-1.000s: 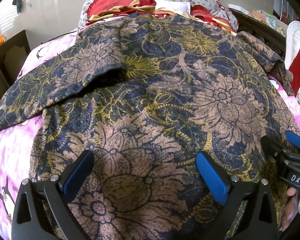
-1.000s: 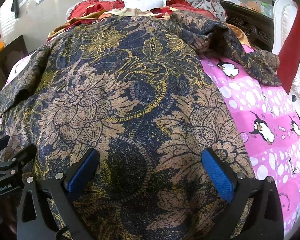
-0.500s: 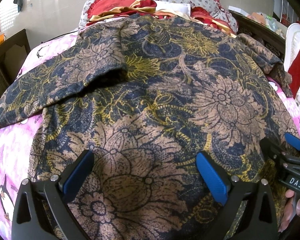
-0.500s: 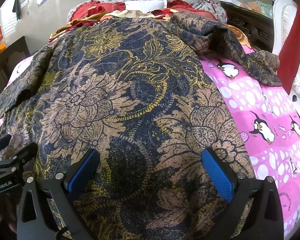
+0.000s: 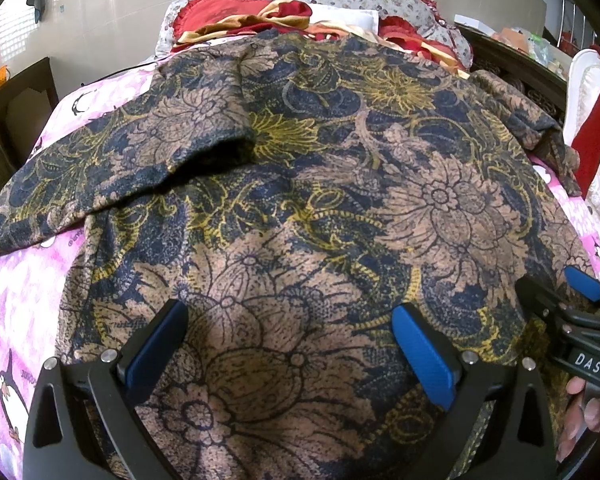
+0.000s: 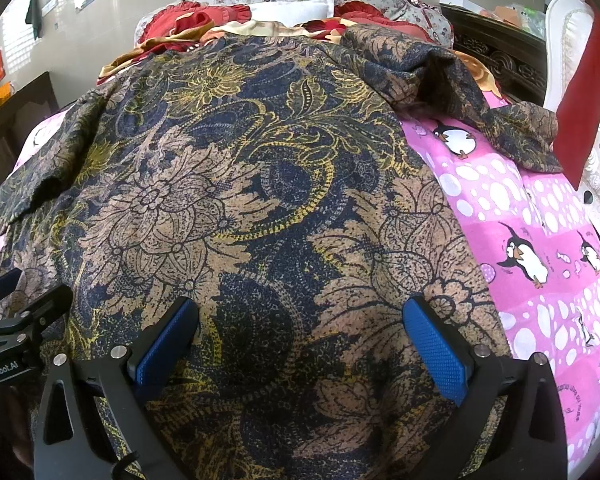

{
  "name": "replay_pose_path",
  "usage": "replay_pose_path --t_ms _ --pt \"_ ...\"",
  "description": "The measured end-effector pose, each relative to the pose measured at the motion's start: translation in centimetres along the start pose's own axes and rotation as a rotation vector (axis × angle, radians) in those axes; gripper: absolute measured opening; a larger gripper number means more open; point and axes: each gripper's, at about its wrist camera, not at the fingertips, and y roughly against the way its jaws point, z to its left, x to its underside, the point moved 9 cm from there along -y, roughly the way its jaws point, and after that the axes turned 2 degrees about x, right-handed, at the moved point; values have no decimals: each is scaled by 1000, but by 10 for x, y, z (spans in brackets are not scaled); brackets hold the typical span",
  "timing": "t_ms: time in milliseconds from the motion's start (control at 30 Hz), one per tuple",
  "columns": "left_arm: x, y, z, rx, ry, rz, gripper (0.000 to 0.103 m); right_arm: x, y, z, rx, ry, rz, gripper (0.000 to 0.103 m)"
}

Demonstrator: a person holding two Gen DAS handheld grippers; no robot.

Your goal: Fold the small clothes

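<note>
Big batik shirt (image 5: 300, 200) is spread flat over the pink penguin bedsheet (image 6: 540, 240). Left gripper (image 5: 292, 344) and right gripper (image 6: 300, 340) both sit over the shirt's near hem, fingers wide apart, holding nothing.

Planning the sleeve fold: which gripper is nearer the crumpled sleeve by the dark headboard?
Right. The right gripper sits on that side of the shirt, below the sleeve; the left gripper is farther across.

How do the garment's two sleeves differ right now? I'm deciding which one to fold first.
The left sleeve lies spread flat, reaching out over the pink sheet. The right sleeve is bunched and humped, its end trailing crumpled across the sheet. Both share the dark floral print, and neither is folded inward.
</note>
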Motion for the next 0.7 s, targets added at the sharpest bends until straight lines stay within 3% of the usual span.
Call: replay_pose_path --t_ms 167,300,467,567,700 --pt "6 5 -1 -8 -24 39 103 0 1 0 -3 -3 1 102" --pt "9 27 7 41 -2 77 103 0 1 0 -3 -3 3 102" --pt "-21 85 65 83 101 -24 103 1 1 -1 -8 -5 2 102" --pt "-33 113 135 140 290 -55 103 1 2 -1 0 2 1 102" --pt "-25 114 221 352 655 -27 103 1 1 -1 3 5 7 102"
